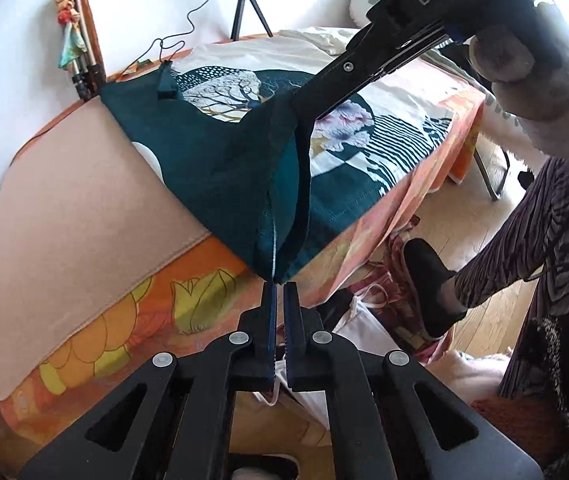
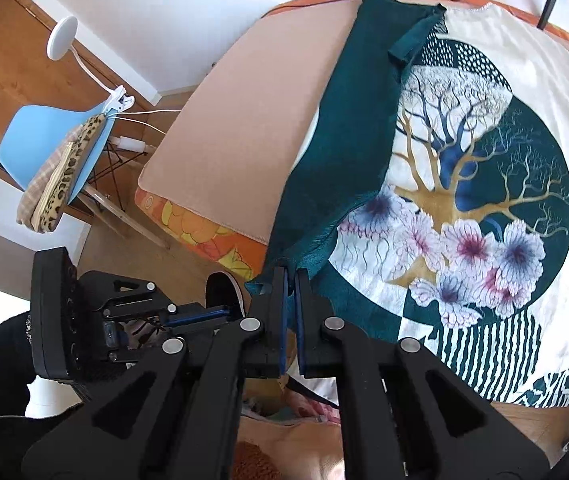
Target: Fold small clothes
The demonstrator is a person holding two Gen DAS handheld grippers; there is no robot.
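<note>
A dark teal garment [image 1: 212, 152] lies across a cream cover printed with a tree and flowers [image 2: 464, 184]. My right gripper [image 2: 290, 276] is shut on a fold of the teal garment [image 2: 336, 140] near the cover's front edge. In the left wrist view the right gripper [image 1: 304, 110] lifts that fold into a ridge. My left gripper [image 1: 280, 286] is shut on the garment's near hem, which hangs just over the front edge. The left gripper [image 2: 232, 314] also shows low on the left in the right wrist view, close to the garment's corner.
A pink blanket [image 1: 76, 208] covers the left part of the surface over an orange floral sheet [image 1: 188, 300]. A ring-light tripod [image 1: 246, 8] stands at the back. A blue chair [image 2: 56, 140] with a clip lamp is off to the left. A person's leg and black shoe [image 1: 428, 280] stand on the wooden floor by loose clothes.
</note>
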